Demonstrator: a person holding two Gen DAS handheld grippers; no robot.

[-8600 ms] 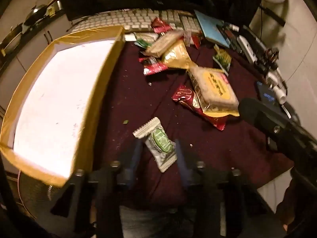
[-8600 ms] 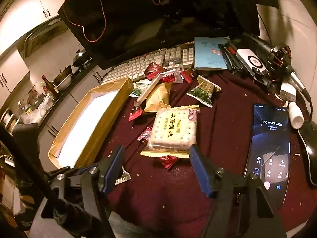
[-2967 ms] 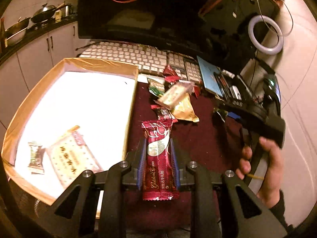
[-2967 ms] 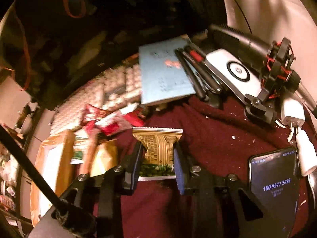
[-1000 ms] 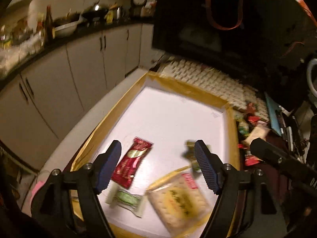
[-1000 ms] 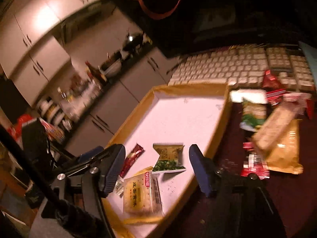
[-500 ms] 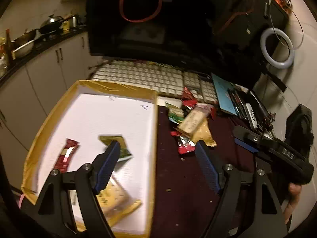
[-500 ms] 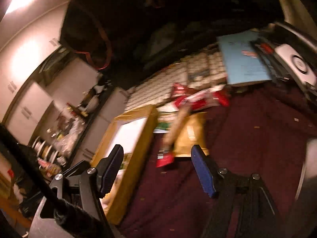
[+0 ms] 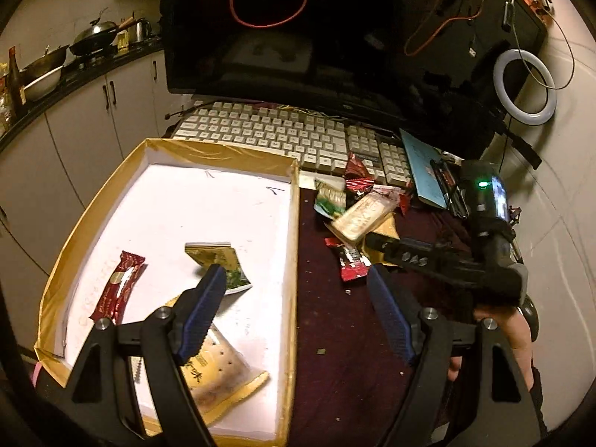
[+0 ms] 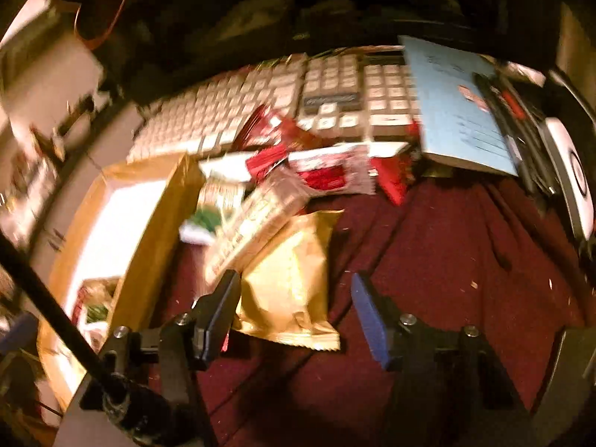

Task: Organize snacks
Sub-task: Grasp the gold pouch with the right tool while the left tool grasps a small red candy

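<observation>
A gold-rimmed white box (image 9: 296, 223) holds a red bar (image 9: 118, 287), a gold-green packet (image 9: 218, 264) and a cracker pack (image 9: 216, 368). My left gripper (image 9: 298, 309) is open and empty above the box's right wall. A pile of snacks (image 9: 357, 216) lies on the maroon cloth right of the box. My right gripper (image 10: 294, 309) is open, its jaws on either side of a gold packet (image 10: 290, 272) that lies partly under a long cracker pack (image 10: 253, 227). Red wrappers (image 10: 320, 171) lie behind. The box also shows at the left of the right wrist view (image 10: 156, 231).
A keyboard (image 9: 268, 134) and dark monitor (image 9: 298, 37) stand behind the box. A blue booklet (image 10: 454, 111) with pens, a ring light (image 9: 525, 85) and gadgets lie at the right. Kitchen cabinets (image 9: 74, 119) are at the left. The right wrist view is blurred.
My right gripper has come down close to the snack pile, with its jaws now around the gold packet. My left gripper has shifted slightly and stays open over the box's right wall.
</observation>
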